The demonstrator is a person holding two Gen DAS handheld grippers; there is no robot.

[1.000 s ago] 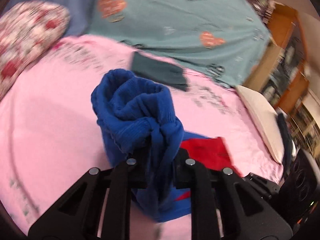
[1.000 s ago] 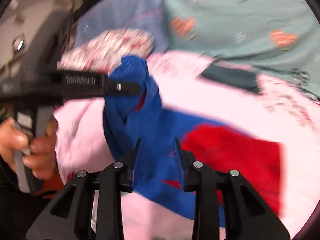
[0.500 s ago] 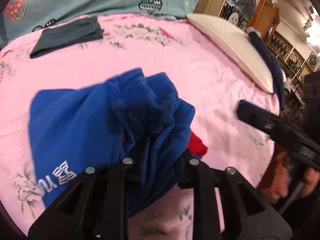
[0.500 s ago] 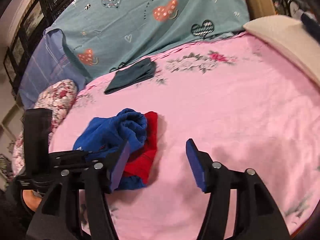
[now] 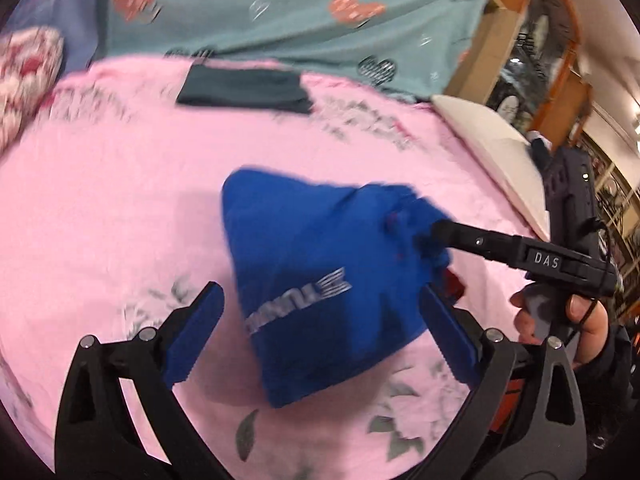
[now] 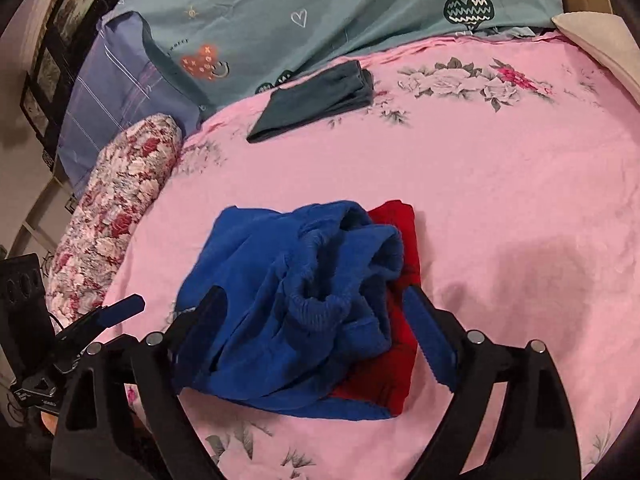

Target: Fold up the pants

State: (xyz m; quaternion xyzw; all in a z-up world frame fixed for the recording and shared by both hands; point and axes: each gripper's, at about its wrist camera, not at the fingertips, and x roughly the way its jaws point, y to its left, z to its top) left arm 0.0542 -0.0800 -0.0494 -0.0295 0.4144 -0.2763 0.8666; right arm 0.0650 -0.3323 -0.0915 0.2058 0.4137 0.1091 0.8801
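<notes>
pink floral bedsheet (image 6: 500, 184): the landmark; covers the bed, everything below is placed against it.

teal heart-print cover (image 6: 320, 8): along the sheet's far edge.

floral bolster (image 6: 116, 208): at the sheet's left edge in the right wrist view.

cream pillow (image 5: 492, 152): at the sheet's right edge in the left wrist view.

dark folded garment (image 6: 320, 96): flat on the far part of the sheet, near the teal cover, well apart from the pants.

pants (image 6: 296, 300): blue with red panels, lying in a bunched, partly folded heap on the near part of the sheet, ribbed waistband or cuff rucked up on top, white lettering facing the left wrist view.

right gripper (image 6: 320, 332): jaws spread wide, straddling the heap's near edge, pinching nothing.

left gripper (image 5: 320, 332): jaws spread wide either side of the lettered blue panel, holding nothing.

step in hand, as a judgement: tidying the fold. done well, each tool should take a corner of the top layer only, draw it flat across the sheet so the ribbed bunch spreads out, and line edges up before pressing; grabbing the whole wad would lock in the lump.

change from half a second ago: the left gripper was then clamped on the blue fabric; it has let go. the right gripper was open beside the heap and is now at it.
</notes>
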